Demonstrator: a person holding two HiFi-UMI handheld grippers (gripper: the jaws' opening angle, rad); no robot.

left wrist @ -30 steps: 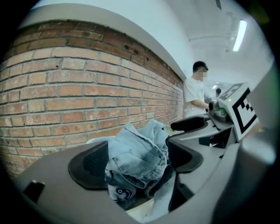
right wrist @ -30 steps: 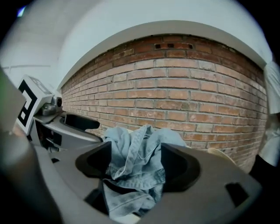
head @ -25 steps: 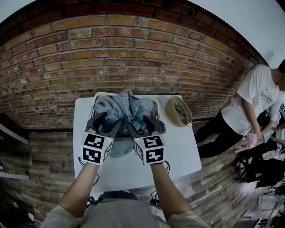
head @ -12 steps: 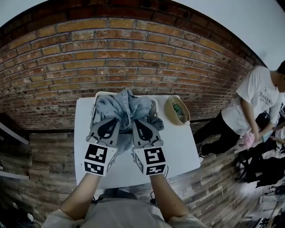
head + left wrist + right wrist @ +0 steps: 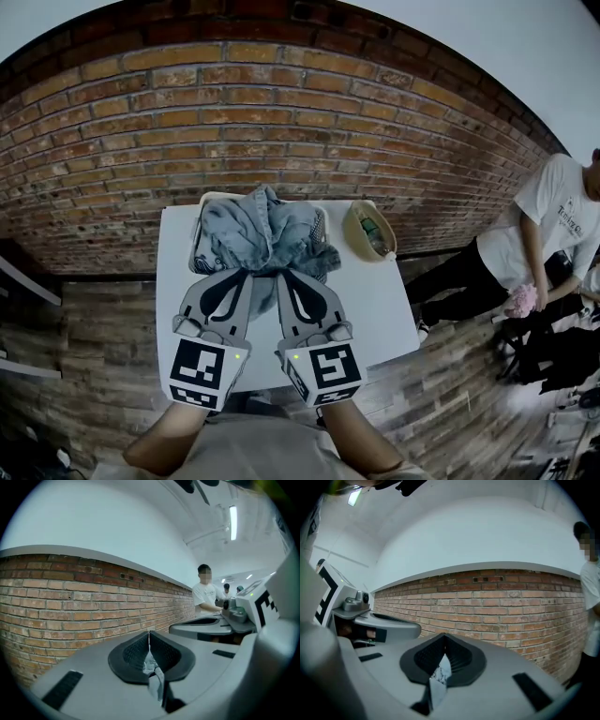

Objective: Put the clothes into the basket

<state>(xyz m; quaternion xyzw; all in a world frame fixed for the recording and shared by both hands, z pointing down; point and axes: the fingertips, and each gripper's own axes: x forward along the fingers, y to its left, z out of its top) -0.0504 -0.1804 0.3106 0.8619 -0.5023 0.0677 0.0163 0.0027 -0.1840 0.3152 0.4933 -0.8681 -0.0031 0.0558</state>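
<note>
head view: denim clothes point(image 5: 258, 234) heaped over basket point(image 5: 325, 225) at far edge of white table point(image 5: 375, 300), near edge hanging out over the rim. left gripper point(image 5: 250, 273) clenched on a pinch of that cloth; right gripper point(image 5: 281, 273) clamped on another pinch, just beside it.

Pale cloth point(image 5: 153, 670) tight between left tongs point(image 5: 149, 634)

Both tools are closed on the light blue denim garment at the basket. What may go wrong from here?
The left tool and right tool each pinch only a thin fold of the light blue denim garment, so it may slip out. The garment covers the rim of the pale basket; pulling could drag the basket.
</note>
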